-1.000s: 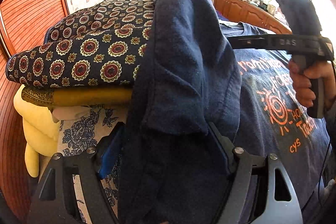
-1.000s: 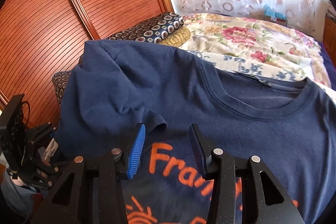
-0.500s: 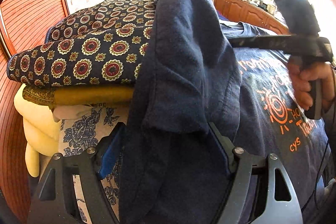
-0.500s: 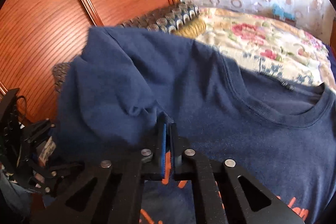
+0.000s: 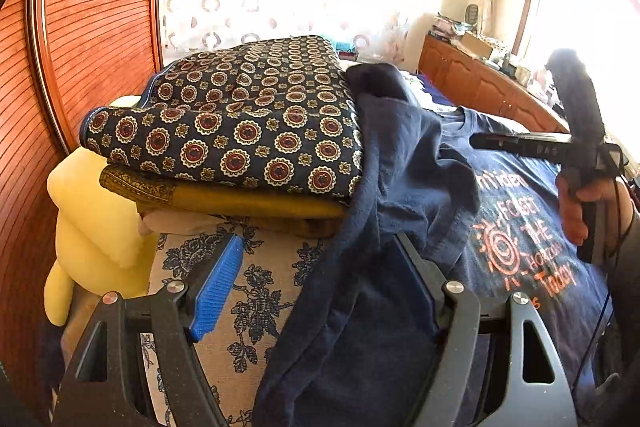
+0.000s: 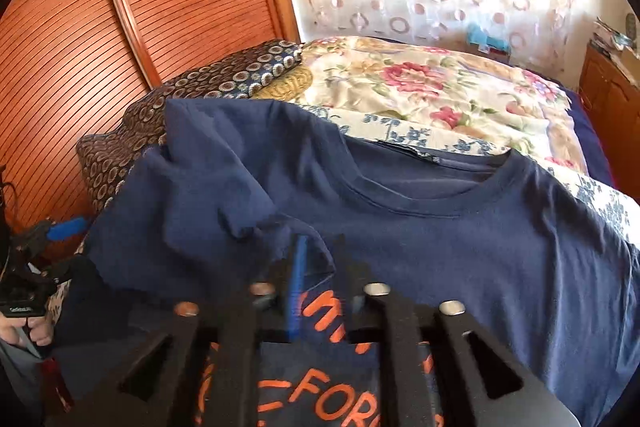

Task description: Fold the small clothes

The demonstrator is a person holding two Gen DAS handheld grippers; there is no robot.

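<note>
on the bed (image 6: pixel 460 95), a navy shirt (image 6: pixel 460 247) lies chest-up, orange print showing, collar toward the floral quilt. its sleeve (image 5: pixel 404 163) is folded in over the chest, bunched and rumpled, one shoulder riding up against a stack of folded cloths (image 5: pixel 240 131). left hand-held gripper (image 5: pixel 320 279) stands wide apart, blue pad clear on one side, shirt edge draped across the other finger but not pinched. right hand-held gripper (image 6: pixel 318 267) sits low at the sleeve hem with a narrow gap between its fingers; motion blur there, so whether it pinches the hem i cannot tell. risk from here, by my read: with nothing pinned on the left, any tug could drag the whole shirt sideways and undo the sleeve fold. that lumpy sleeve could also lock a crooked crease, and the stack may topple if nudged.
</note>
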